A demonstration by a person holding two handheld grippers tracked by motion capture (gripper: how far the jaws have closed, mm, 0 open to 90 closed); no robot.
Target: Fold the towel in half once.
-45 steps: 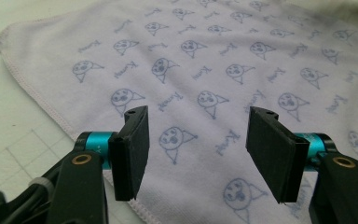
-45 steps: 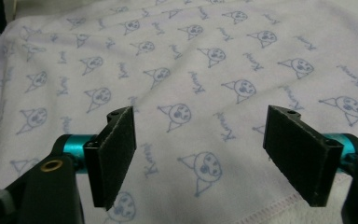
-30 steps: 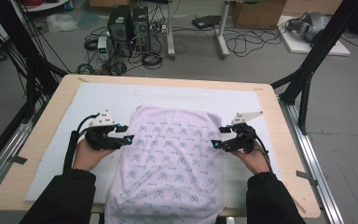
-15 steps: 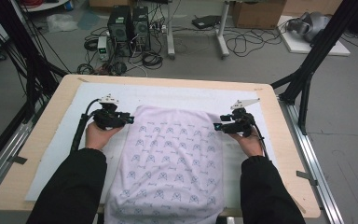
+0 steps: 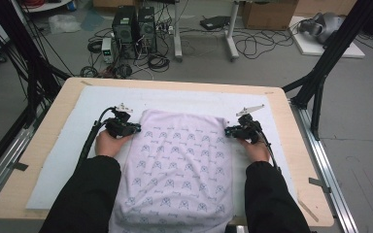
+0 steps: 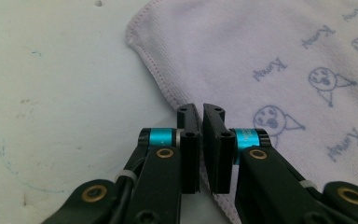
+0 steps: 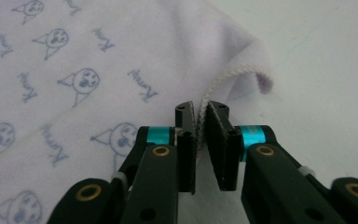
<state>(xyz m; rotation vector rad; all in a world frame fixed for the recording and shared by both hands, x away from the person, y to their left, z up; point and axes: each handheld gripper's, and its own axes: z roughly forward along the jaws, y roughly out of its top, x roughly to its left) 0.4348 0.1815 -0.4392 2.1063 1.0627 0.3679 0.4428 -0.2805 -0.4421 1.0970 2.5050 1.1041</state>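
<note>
Towel pinched on both sides

Big lilac printed towel (image 5: pixel 179 170) lies flat mid-bench (image 5: pixel 39 160), near end hanging over the edge. Left gripper (image 5: pixel 135 129) and right gripper (image 5: pixel 229 130) have just been closing, each now clamped on a far-side edge.

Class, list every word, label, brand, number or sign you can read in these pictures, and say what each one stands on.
"Kumap", as best it reads: a small blue cursive word, repeated all over the pale lilac towel between little drawn faces; the letters are soft, so the spelling is uncertain.
Computer towers on the floor: any labels are too small to read.
Cardboard box: no readable print.
</note>
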